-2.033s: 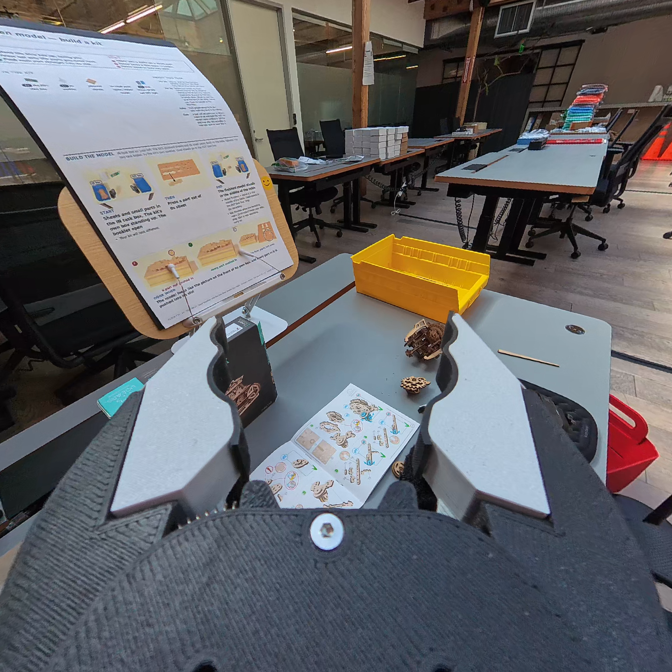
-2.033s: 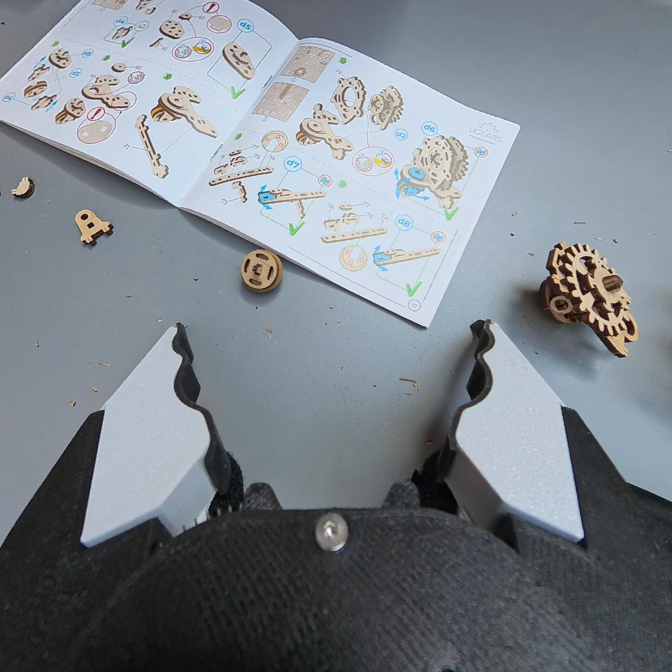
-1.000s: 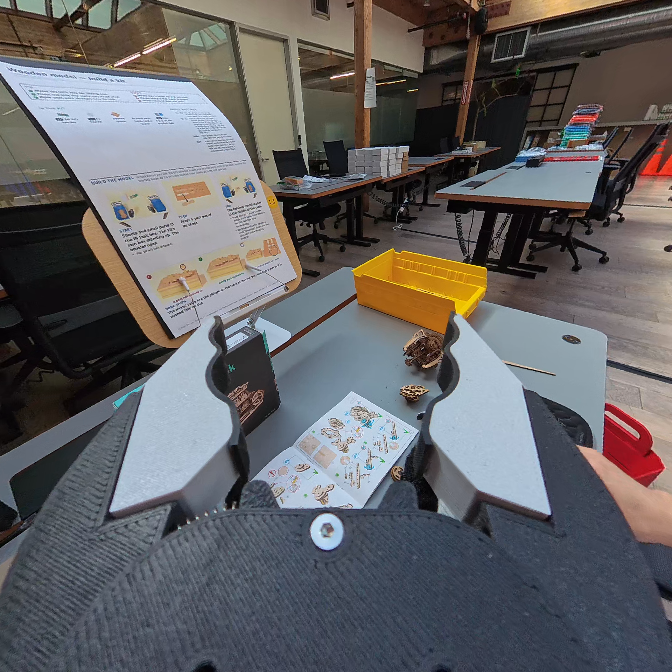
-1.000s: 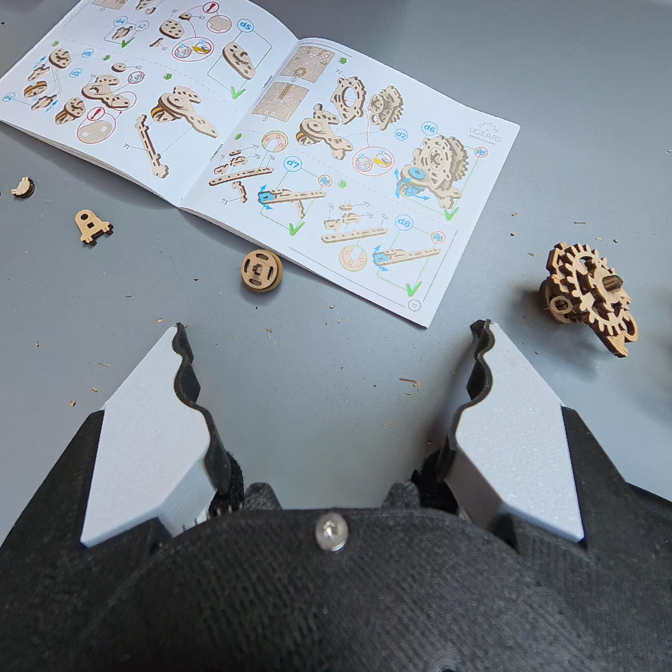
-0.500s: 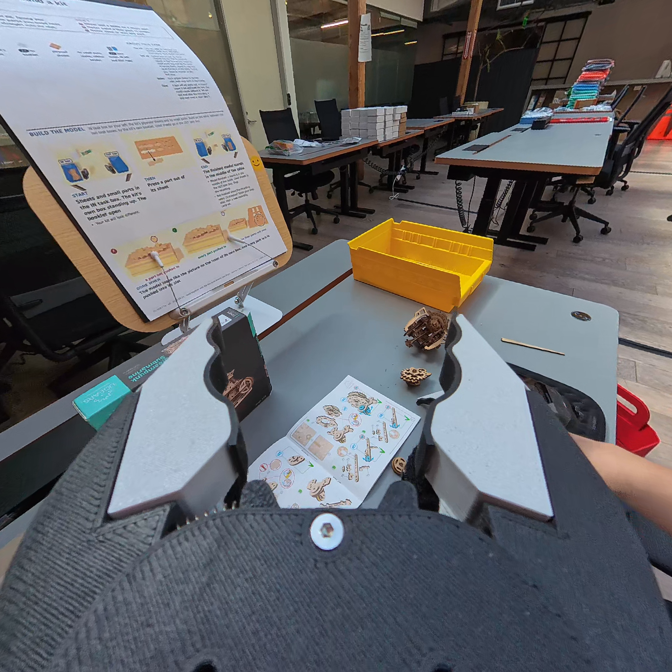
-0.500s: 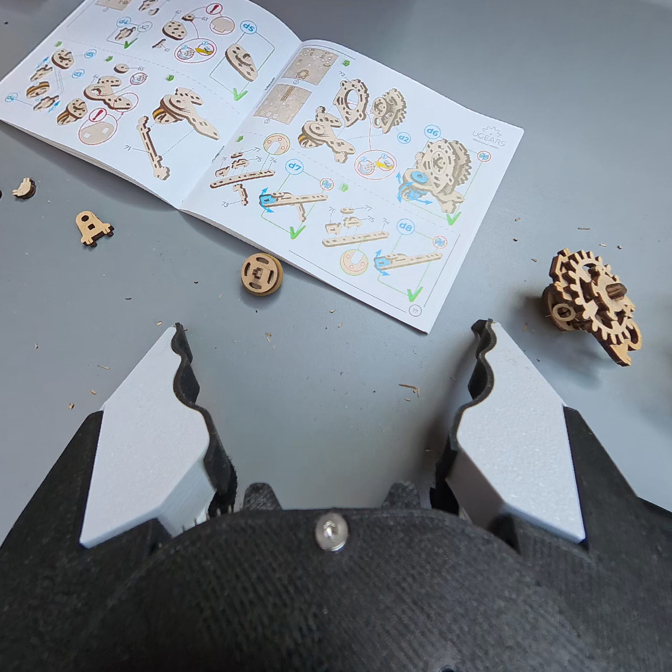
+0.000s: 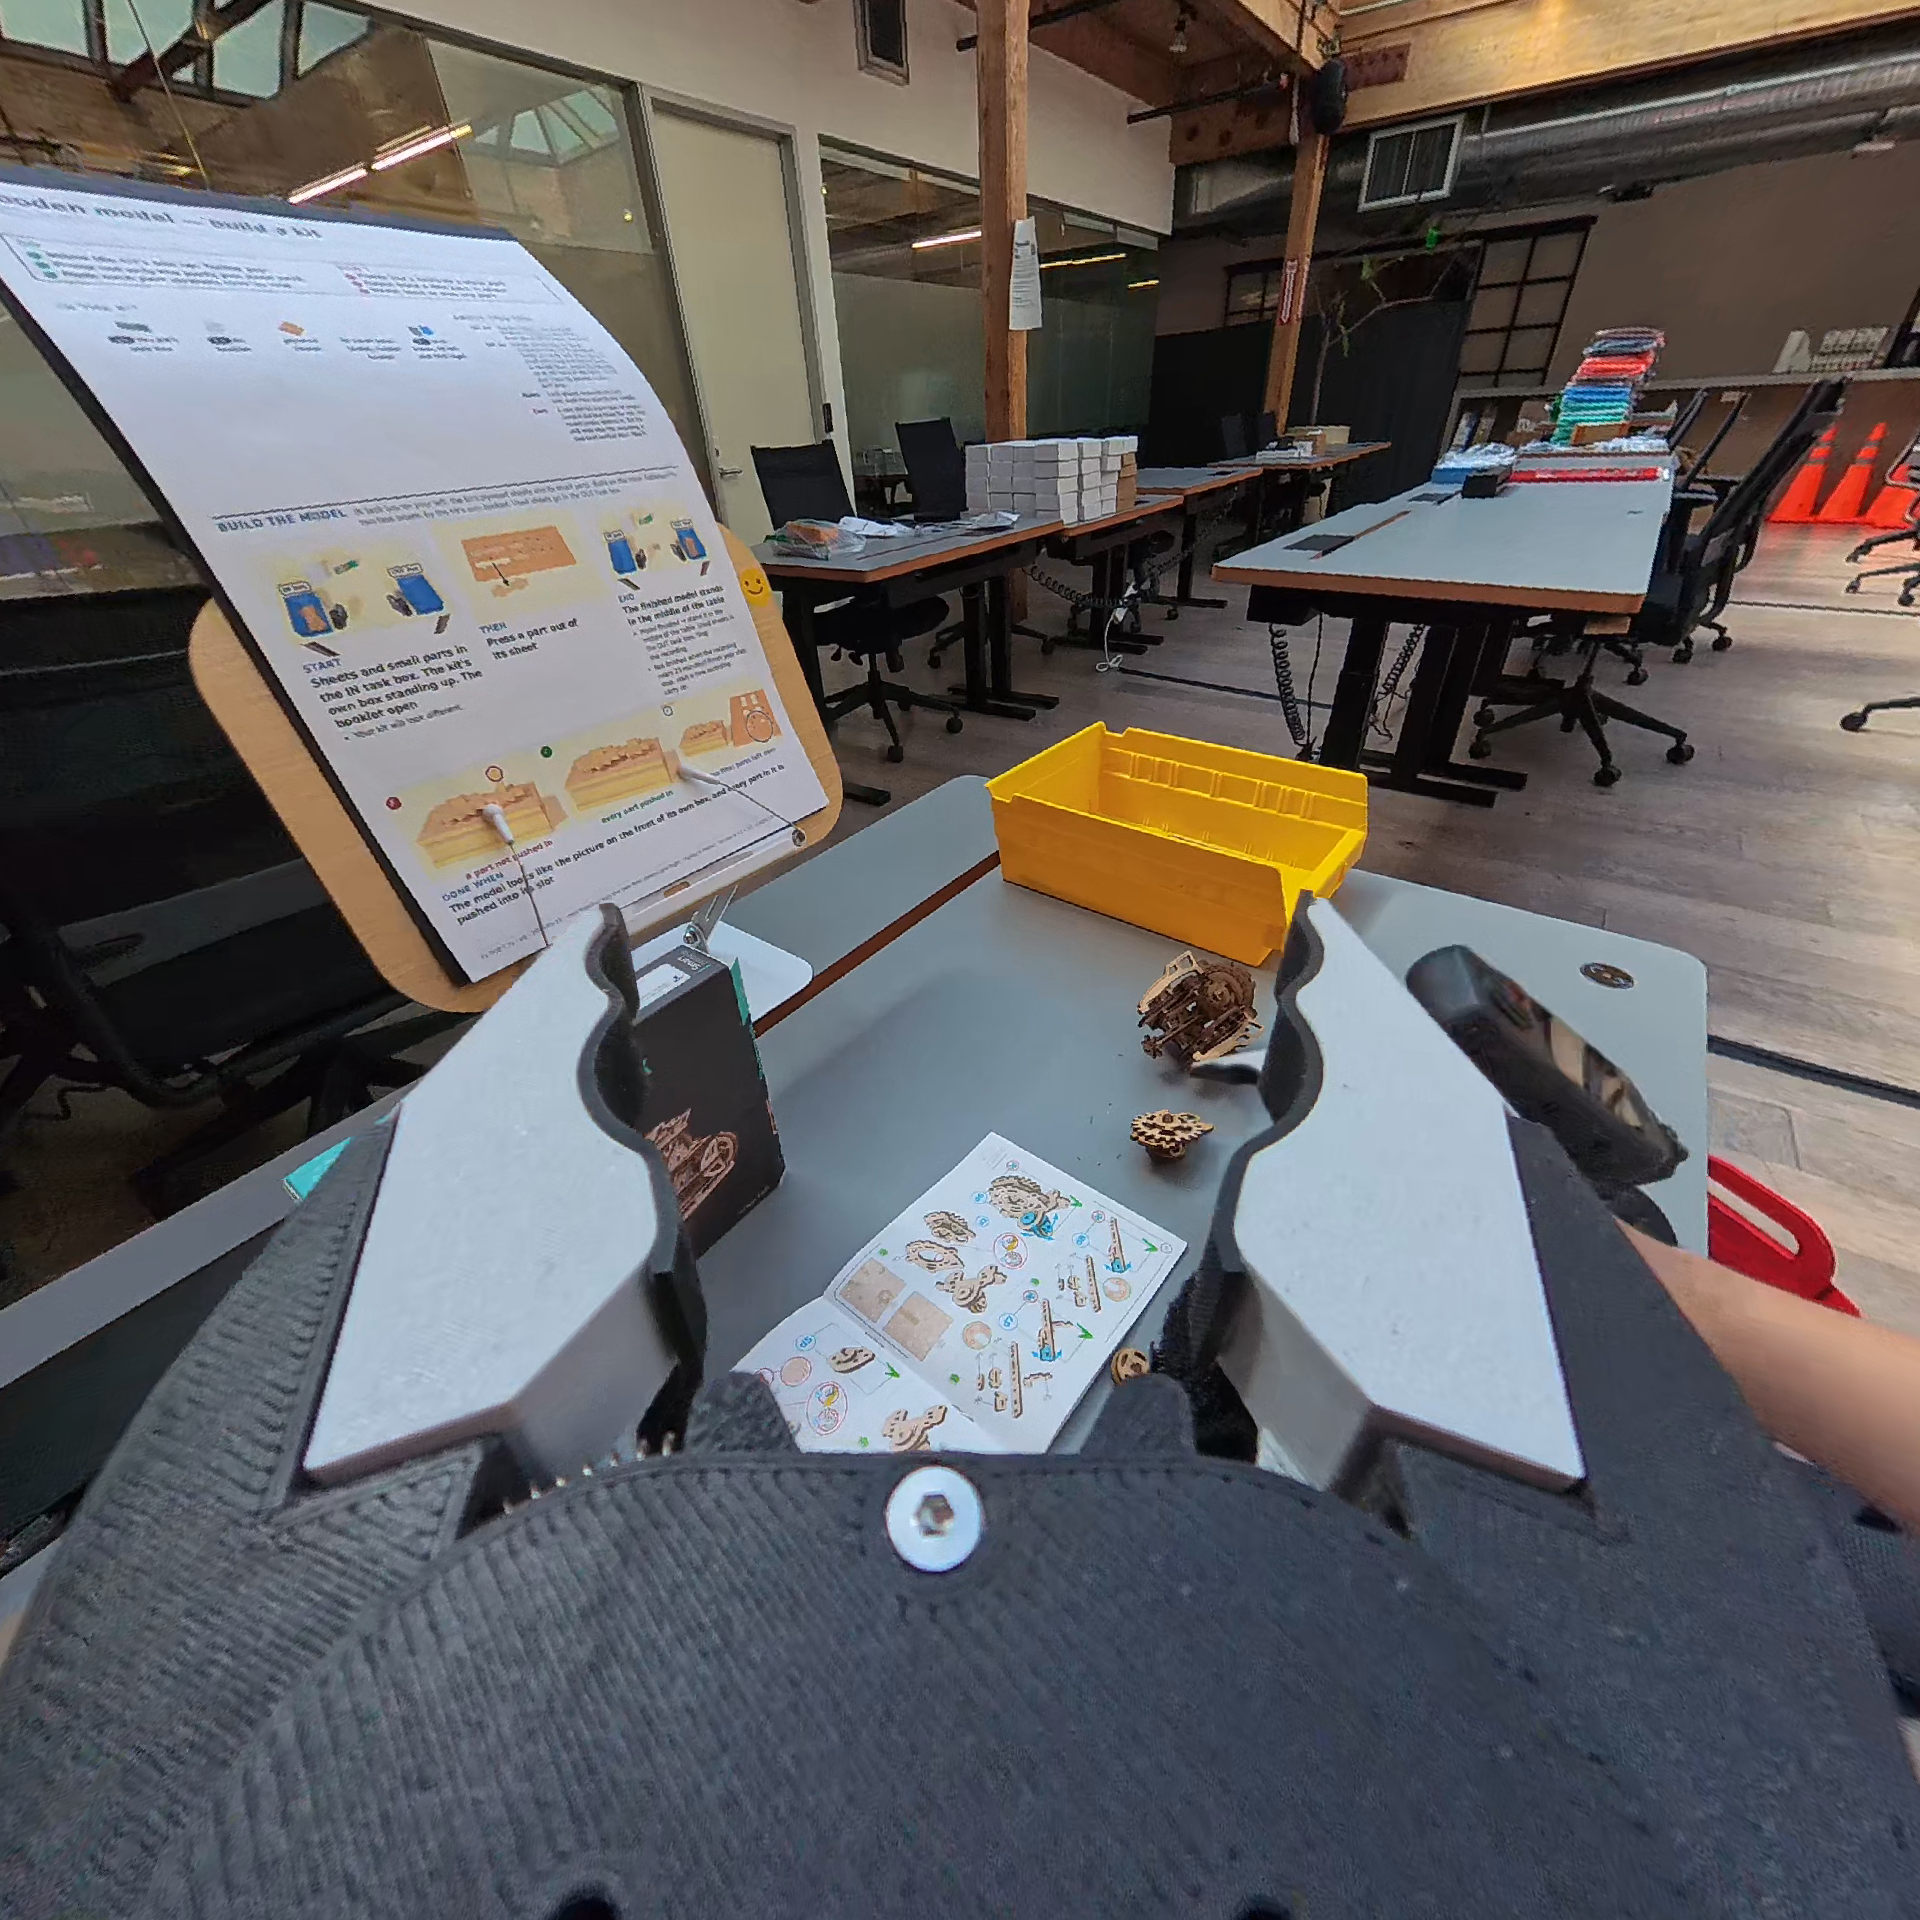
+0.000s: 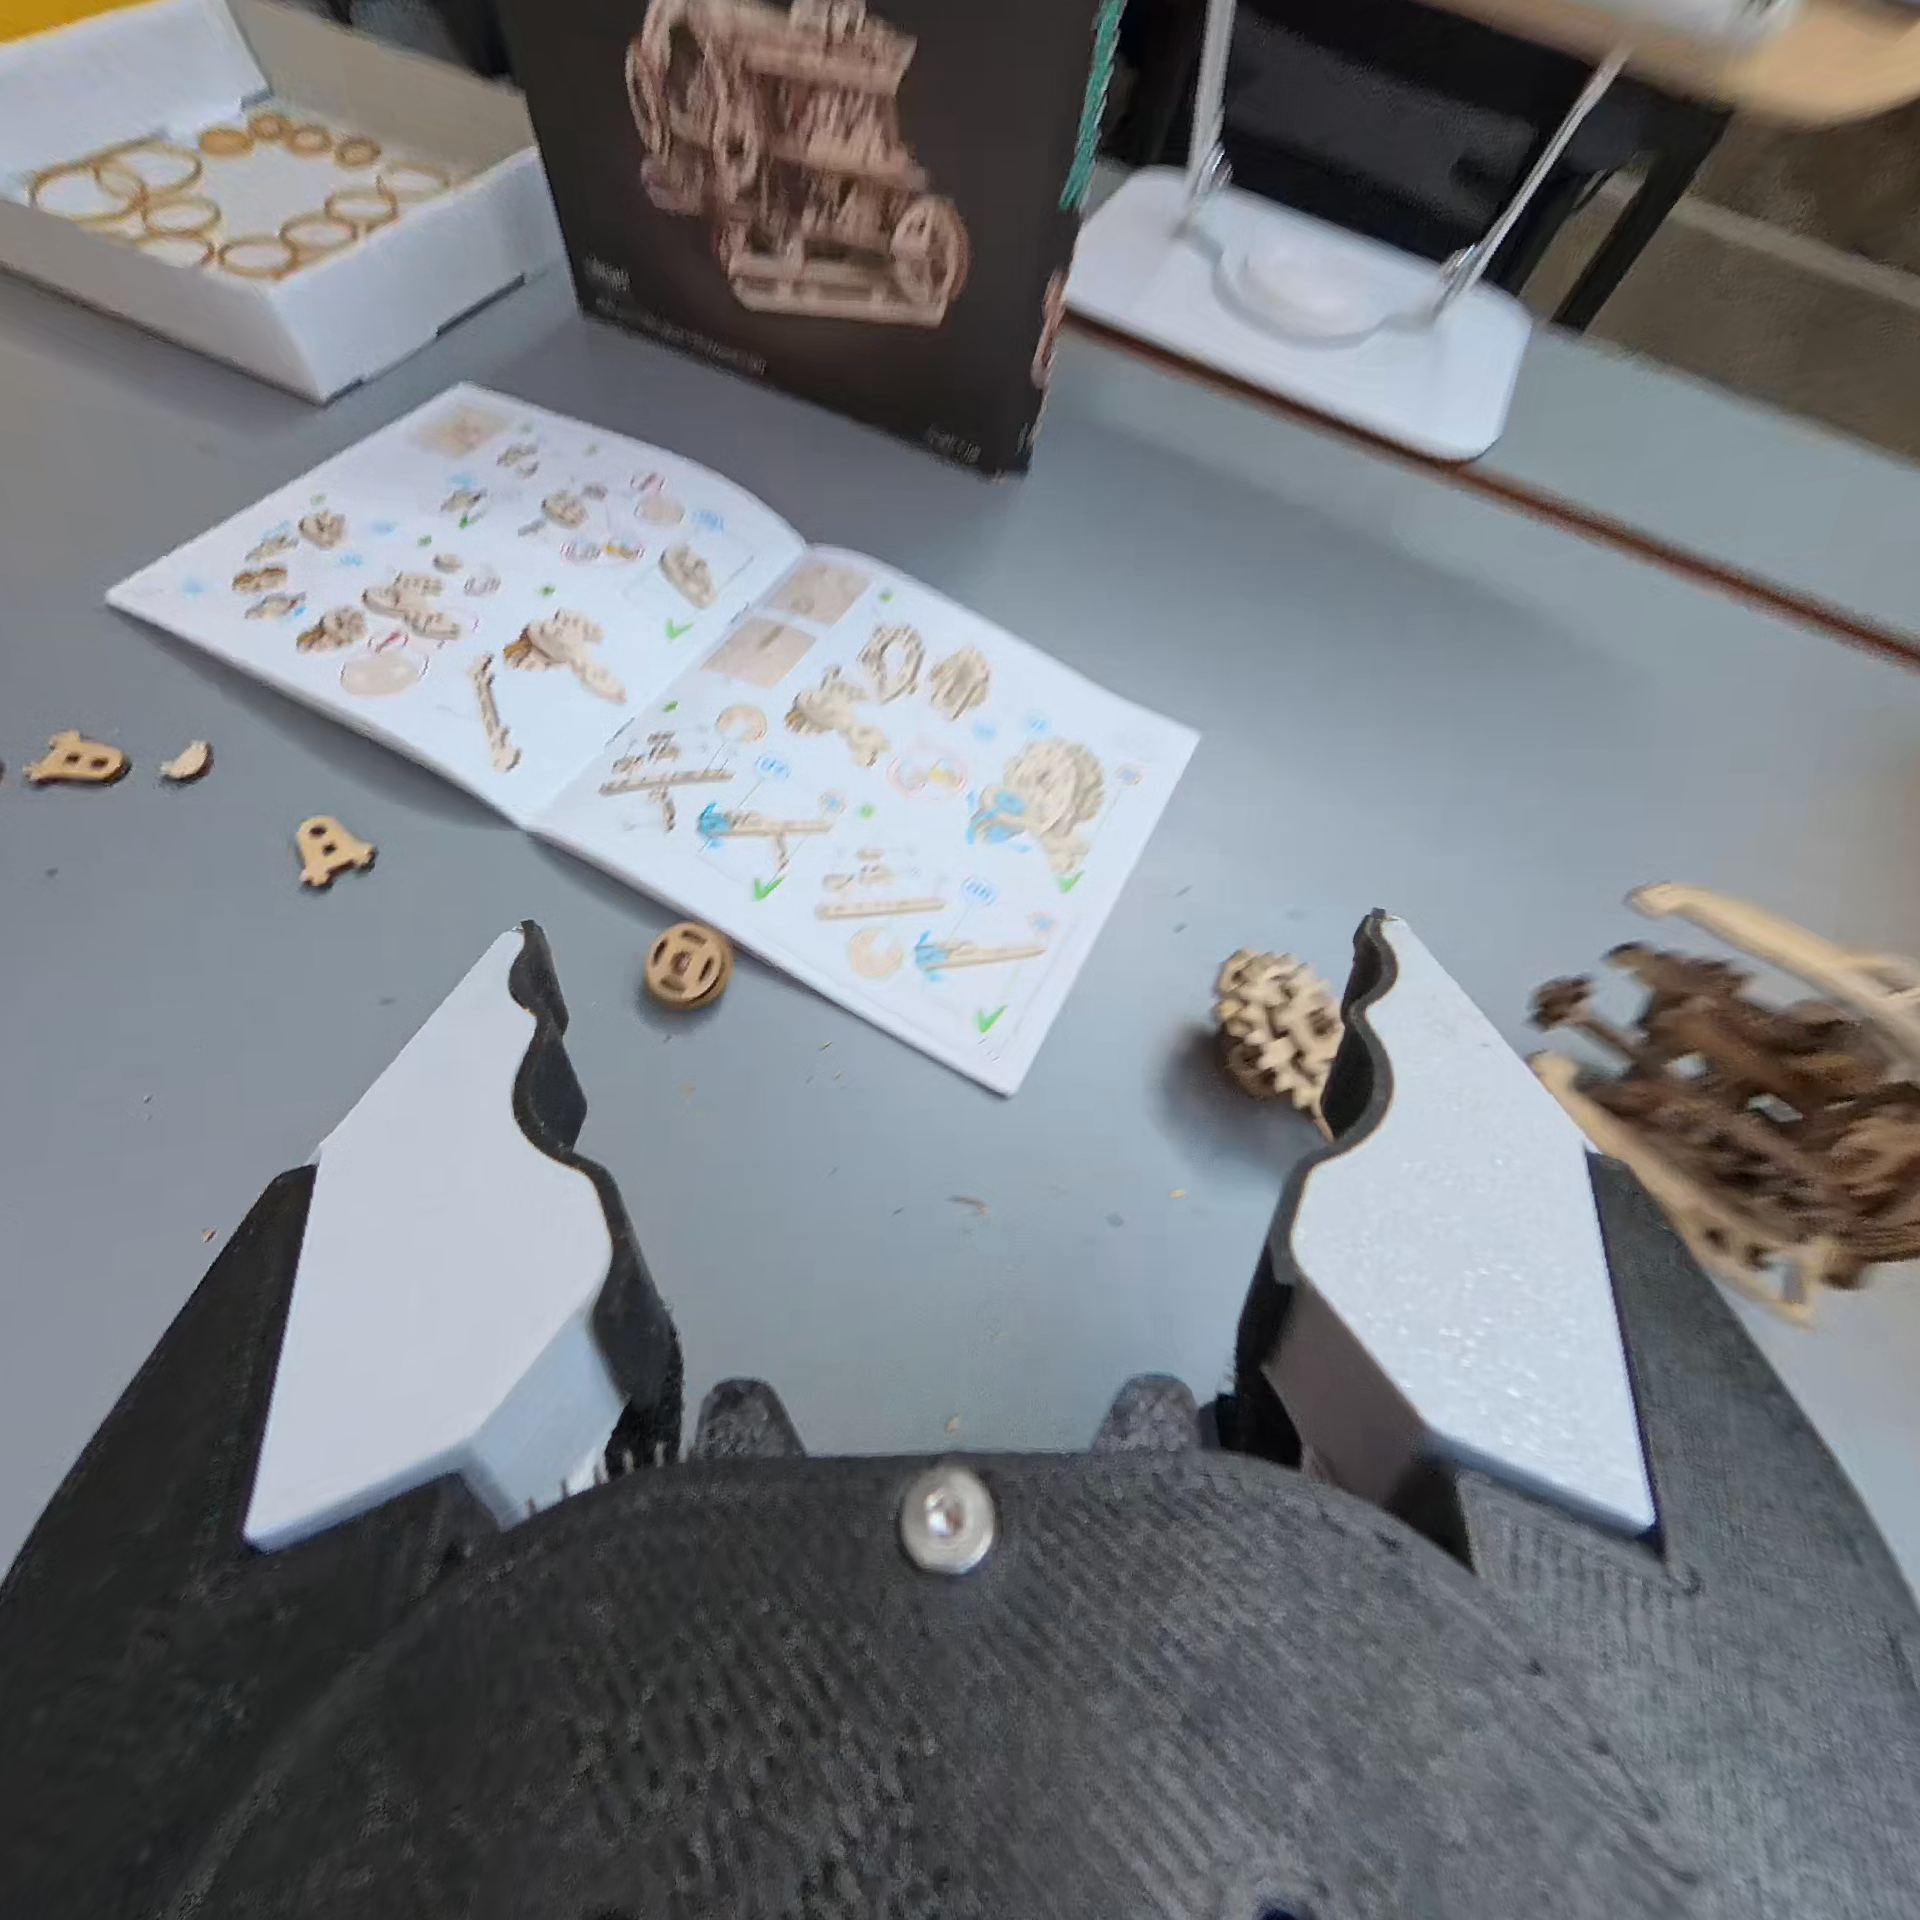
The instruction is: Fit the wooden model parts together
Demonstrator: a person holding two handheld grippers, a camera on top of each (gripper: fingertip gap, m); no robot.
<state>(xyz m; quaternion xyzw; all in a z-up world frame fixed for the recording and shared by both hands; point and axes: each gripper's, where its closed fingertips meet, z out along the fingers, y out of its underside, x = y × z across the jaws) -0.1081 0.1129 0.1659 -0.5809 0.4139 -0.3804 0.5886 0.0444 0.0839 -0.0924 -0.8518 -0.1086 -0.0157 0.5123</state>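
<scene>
Item: my left claw, fingers spread wide, empty, above the grey table.
Item: my right claw, likewise spread, empty.
Item: small pale wooden gear cluster, on the table beside my right finger.
Item: larger dark wooden gear assembly, farther right.
Item: open white instruction booklet; round wooden disc at its near edge.
Item: yellow plastic bin, far edge.

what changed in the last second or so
The right gripper tipped up from looking straight down at the table and shifted right, so the kit box and white tray now show, and the small gear piece sits by its right finger. Nothing was grabbed. The booklet, loose parts and left gripper stayed as before.
</scene>
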